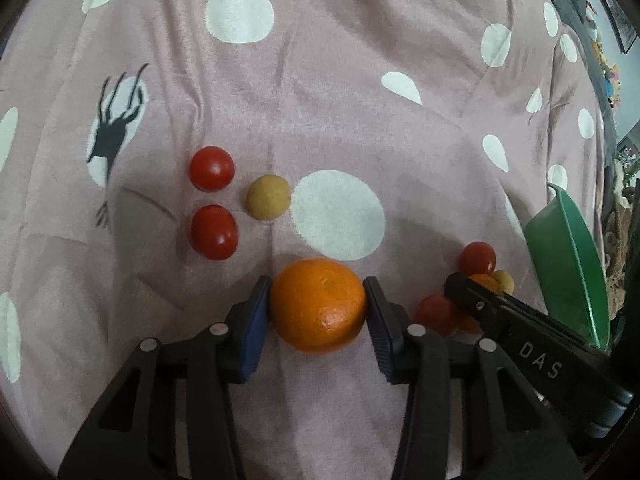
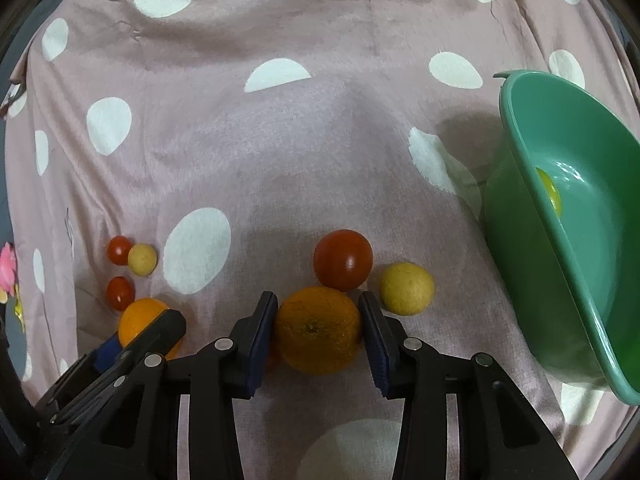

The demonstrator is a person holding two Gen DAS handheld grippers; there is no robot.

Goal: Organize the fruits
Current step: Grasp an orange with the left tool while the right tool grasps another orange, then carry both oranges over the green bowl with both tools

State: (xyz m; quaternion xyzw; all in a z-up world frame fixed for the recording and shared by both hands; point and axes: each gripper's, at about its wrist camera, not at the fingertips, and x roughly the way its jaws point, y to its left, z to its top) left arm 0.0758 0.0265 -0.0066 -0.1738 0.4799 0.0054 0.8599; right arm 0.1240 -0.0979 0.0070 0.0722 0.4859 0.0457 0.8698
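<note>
Left wrist: L gripper (image 1: 318,312) clamped on orange (image 1: 318,306), near centre of cloth (image 1: 320,80). R gripper (image 2: 318,326) likewise pinched 2nd orange (image 2: 319,329), tomato (image 2: 343,259) touching behind. Grasp step. Next prob. lift, carry right to bowl (image 2: 520,152) w/o nudging neighbours.

A creased mauve cloth (image 1: 320,92) printed with white spots (image 1: 240,10) and a black deer silhouette (image 1: 114,128) covered the surface. A framed picture (image 1: 614,16) hung on the pale wall at far right.
</note>
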